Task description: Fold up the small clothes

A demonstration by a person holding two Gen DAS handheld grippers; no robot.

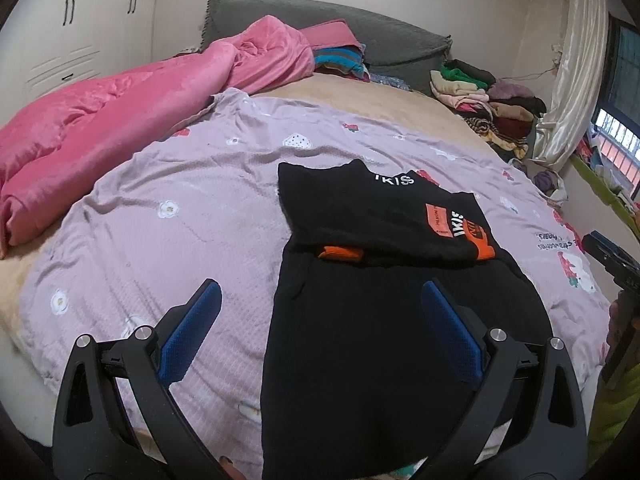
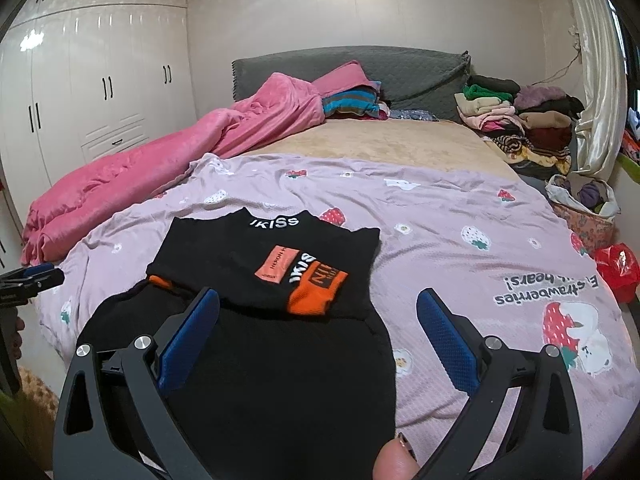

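Note:
A black top (image 1: 384, 216) (image 2: 276, 256) with white IKISS lettering and orange patches lies flat on the lilac strawberry sheet (image 1: 180, 220) (image 2: 460, 248). Its near edge rests on a longer black piece (image 1: 380, 340) (image 2: 280, 380) that runs toward me; I cannot tell whether both are one garment. My left gripper (image 1: 320, 292) hangs open over that black piece's left edge, holding nothing. My right gripper (image 2: 318, 300) is open over its right edge, also holding nothing. Each gripper shows at the edge of the other's view: the right gripper (image 1: 612, 256) and the left gripper (image 2: 32, 276).
A pink quilt (image 1: 100, 128) (image 2: 132, 176) is bunched along the bed's left side. Piles of clothes (image 1: 488, 100) (image 2: 520, 120) sit at the back right by the grey headboard (image 2: 320, 68). A basket (image 2: 584, 212) and a red bag (image 2: 616, 268) stand off the bed's right side.

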